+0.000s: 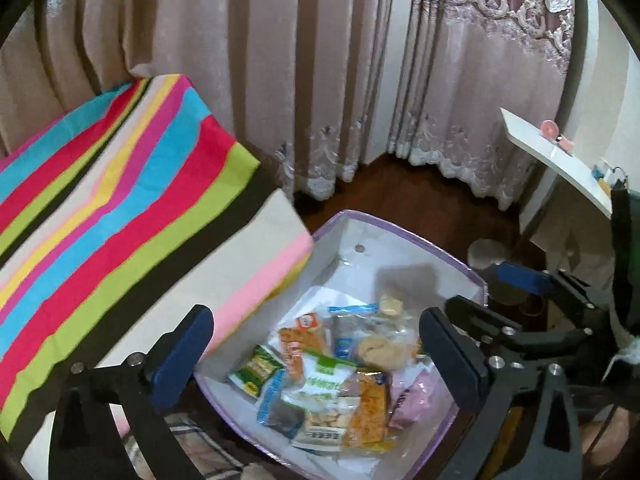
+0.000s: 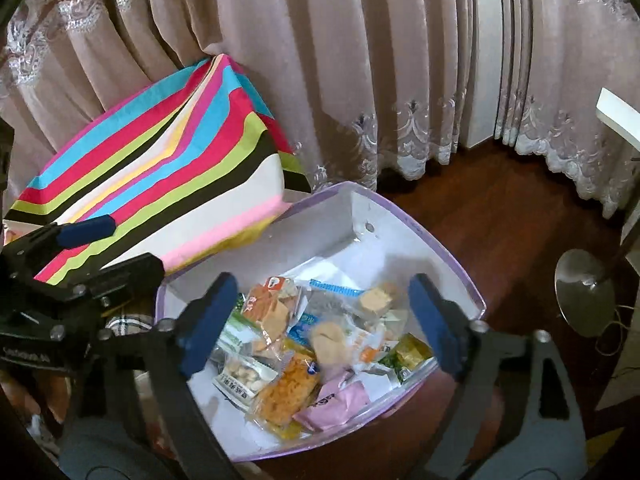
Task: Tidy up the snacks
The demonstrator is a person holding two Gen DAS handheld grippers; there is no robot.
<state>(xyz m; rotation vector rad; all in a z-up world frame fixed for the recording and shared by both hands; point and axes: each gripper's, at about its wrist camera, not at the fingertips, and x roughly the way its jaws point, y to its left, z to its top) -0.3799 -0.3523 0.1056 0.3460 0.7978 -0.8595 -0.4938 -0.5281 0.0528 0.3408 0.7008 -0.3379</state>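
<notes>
- Snack packets (image 2: 304, 344) heaped loose in the purple-rimmed box (image 2: 440, 248) beside the striped cushion (image 2: 160, 160).
- Left hand-held gripper (image 1: 316, 356) and right hand-held gripper (image 2: 324, 320) — both spread wide, empty, above the heap.
- Best to pinch one top packet by its edge — not the pile.

- Left gripper (image 1: 316, 354): black frame, two angular arms; each finger ends in a dark blue rectangular pad (image 1: 182, 360).
- Round silver screws at the finger joints and along the arms, both sides.
- Dark slot-shaped cutouts low in each arm.
- Right gripper (image 2: 322, 326): same build; black to grey arms, blue pads (image 2: 208, 326), silver screws at the joints.
- Left gripper's side, seen from the right wrist: stacked black plates, small screws, faint white lettering too blurred to read.
- Right gripper's side, seen from the left wrist: black linkage, blue pad, silver screws.
</notes>
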